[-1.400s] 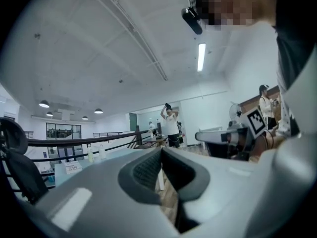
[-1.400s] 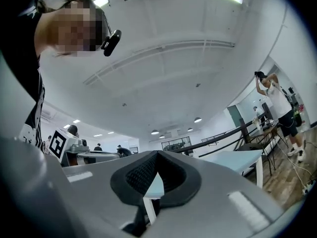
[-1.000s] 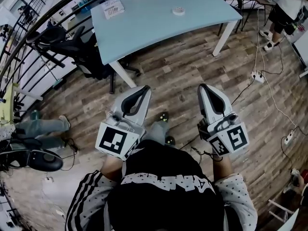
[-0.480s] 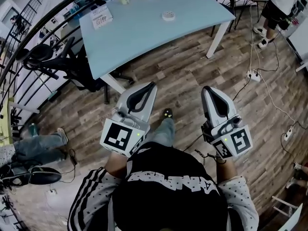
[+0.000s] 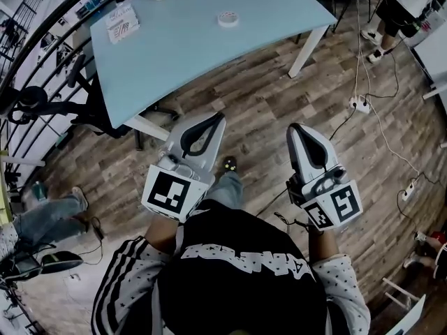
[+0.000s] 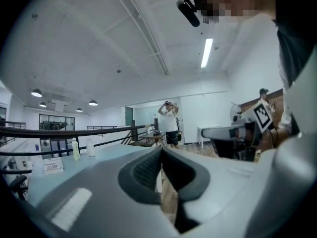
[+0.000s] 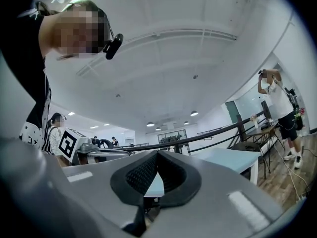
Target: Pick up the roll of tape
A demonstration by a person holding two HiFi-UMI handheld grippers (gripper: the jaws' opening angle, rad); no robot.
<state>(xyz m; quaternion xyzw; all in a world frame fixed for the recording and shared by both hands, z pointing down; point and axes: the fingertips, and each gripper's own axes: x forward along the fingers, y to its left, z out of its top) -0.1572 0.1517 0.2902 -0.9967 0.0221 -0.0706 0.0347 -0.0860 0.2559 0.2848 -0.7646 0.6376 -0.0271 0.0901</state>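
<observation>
While left gripper [image 5: 212, 119] and right gripper [image 5: 296, 128] have jaws pressed together, a white tape roll [image 5: 227, 19] lies flat

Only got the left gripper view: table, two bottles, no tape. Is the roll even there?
Observer: Yes. The head view shows the roll of tape lying flat on the pale blue table, well in from its edges.
Operator: Right gripper carrying anything?
Observer: No. In its own view the right gripper has its jaws together with nothing between them.
Operator: At the table yet?
Observer: Not yet. From above, the left gripper and the right one are both over the wood floor, short of the table's near edge.
</observation>
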